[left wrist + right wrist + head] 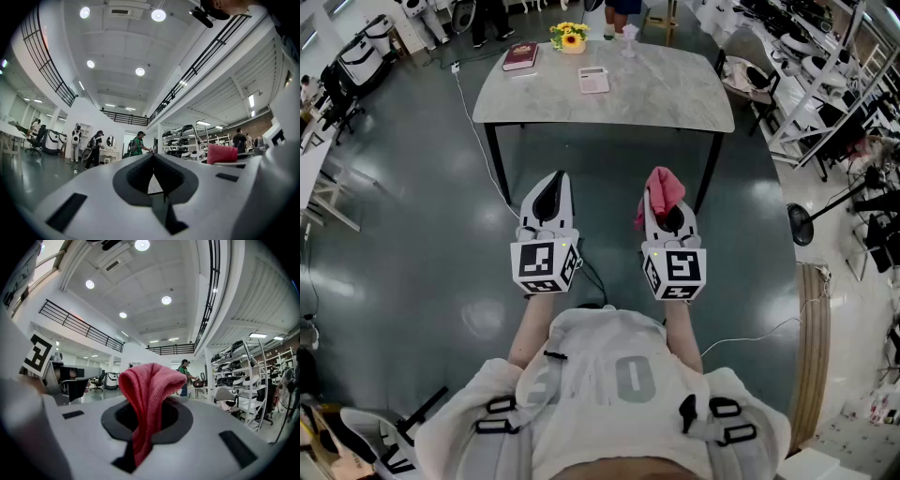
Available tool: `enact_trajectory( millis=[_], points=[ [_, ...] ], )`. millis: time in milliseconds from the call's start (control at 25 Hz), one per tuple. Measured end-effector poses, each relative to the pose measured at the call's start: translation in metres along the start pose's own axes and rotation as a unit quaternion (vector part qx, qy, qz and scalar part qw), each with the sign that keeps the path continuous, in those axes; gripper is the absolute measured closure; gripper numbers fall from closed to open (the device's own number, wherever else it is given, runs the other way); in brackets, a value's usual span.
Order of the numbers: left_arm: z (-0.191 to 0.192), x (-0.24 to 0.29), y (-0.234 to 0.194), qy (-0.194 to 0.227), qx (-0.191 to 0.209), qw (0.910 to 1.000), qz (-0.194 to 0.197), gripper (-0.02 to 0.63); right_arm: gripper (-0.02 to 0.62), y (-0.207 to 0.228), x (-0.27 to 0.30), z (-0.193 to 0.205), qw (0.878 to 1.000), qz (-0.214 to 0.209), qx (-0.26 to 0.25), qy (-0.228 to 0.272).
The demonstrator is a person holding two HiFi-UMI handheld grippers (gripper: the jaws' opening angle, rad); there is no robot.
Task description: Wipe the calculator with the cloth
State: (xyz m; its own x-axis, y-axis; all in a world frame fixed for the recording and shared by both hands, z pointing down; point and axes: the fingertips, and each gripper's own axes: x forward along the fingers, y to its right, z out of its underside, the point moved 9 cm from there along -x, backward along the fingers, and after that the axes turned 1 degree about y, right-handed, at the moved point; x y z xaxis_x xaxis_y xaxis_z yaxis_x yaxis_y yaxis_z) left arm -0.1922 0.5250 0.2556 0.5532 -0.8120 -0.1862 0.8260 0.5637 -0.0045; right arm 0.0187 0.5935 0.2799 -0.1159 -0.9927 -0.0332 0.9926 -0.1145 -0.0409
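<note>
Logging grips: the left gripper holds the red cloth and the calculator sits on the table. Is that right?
No. The right gripper holds the red cloth, as the right gripper view shows; the left gripper is shut and empty. The calculator does sit on the table.

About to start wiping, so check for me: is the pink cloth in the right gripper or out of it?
In. The cloth is pinched between the right gripper's shut fingers, bunched up above their tips.
</note>
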Motion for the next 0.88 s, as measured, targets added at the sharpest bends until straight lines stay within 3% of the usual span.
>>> enact_trajectory(
  millis=[240, 520, 880],
  points=[
    [0.004, 0.002, 0.001, 0.000, -0.012, 0.9999, -0.003, 0.586, 0.545, 0.002, 0.001, 0.003, 1.000, -0.015, -0.001, -0.007],
    [0.011, -0.003, 0.001, -0.017, -0.010, 0.9997, -0.011, 0.586, 0.543, 0.009, 0.006, 0.010, 0.999, -0.017, 0.047, -0.004],
    [0.013, 0.013, -0.019, -0.013, -0.051, 0.9978, -0.041, 0.586, 0.543, 0.023, 0.014, 0.010, 0.998, -0.014, 0.054, -0.012]
  ],
)
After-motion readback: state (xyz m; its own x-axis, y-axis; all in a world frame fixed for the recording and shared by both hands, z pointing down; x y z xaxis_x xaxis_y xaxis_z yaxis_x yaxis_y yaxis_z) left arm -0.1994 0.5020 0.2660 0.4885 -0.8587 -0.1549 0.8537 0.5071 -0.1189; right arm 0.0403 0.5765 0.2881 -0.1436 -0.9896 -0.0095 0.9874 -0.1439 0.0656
